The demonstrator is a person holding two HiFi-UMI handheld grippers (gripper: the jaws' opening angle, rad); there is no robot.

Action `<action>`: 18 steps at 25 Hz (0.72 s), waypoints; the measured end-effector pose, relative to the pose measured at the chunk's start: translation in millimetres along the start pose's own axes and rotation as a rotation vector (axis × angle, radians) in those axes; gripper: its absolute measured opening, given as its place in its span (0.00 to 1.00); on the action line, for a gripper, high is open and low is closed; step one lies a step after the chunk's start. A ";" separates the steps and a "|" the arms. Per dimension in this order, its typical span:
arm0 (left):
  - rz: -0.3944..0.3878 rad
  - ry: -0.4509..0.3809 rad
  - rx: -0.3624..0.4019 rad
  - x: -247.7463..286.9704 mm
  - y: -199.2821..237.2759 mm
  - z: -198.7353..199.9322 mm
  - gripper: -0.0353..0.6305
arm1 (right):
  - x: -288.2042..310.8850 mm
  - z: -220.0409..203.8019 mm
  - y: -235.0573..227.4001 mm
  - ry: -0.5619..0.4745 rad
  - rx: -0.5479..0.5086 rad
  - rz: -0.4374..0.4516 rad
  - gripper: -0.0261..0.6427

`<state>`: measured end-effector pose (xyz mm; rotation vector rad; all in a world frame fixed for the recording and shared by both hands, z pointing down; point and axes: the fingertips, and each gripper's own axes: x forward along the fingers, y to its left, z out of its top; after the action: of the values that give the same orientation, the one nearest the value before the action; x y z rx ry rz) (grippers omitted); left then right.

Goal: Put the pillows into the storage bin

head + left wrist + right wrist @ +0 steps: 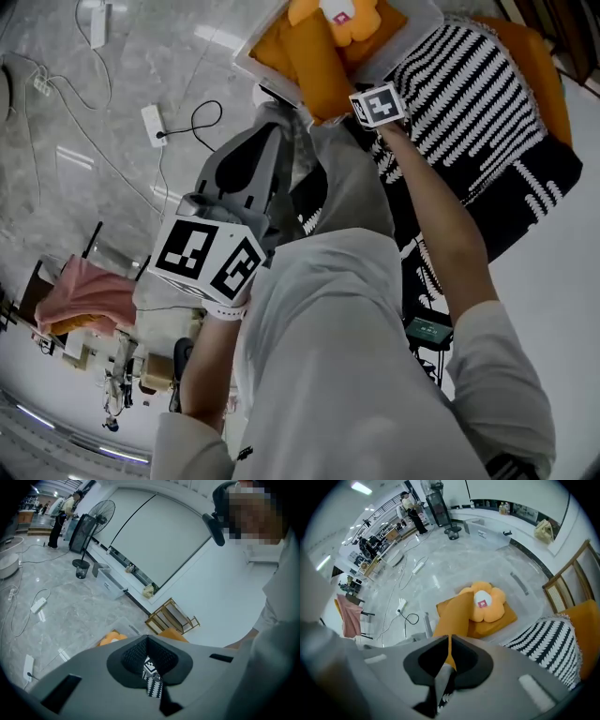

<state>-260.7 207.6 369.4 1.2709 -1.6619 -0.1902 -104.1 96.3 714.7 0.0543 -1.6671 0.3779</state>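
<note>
The left gripper (148,662) is held high and close to the person's chest, on the near side of the storage bin (242,62). Its jaws are drawn together to a slit. A sliver of black-and-white pattern shows in that slit, though whether it is pinched or only seen through the gap I cannot tell.

Further out, right at the bin's near rim, the right gripper (449,656) has its jaws closed on the lower corner of an orange pillow (452,616). This pillow stands on edge, leaning over the rim. A grey fold shows in the slit below the orange.

Inside the bin lie 2 more things: a flat orange cushion (502,618) and, on top of it, a flower-shaped cushion (483,603) with a white centre. The upright pillow touches both.

Just beside the bin, on the right gripper's side, lies the black-and-white pillow (469,94) — outside the bin, resting on another orange cushion (539,70).

On the other side of the bin, a power strip (153,124) and its cables lie on the marble floor (56,141). Well beyond the bin stands a fan (101,513) — and past that, a person (58,520).
</note>
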 end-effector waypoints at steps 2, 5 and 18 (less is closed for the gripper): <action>-0.007 -0.010 0.010 -3.3 -1.0 11.5 0.06 | -15.8 6.4 1.8 -0.024 -0.008 0.002 0.09; -0.015 -0.037 0.028 -5.2 -3.9 27.7 0.06 | -44.8 21.6 0.5 -0.080 -0.037 0.000 0.09; -0.061 -0.119 0.092 -42.5 -28.5 71.8 0.06 | -175.0 54.0 19.3 -0.273 -0.160 -0.028 0.06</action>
<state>-299.2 199.4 290.5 1.4043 -1.7508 -0.2323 -136.5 67.4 535.7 0.0097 -1.9592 0.2213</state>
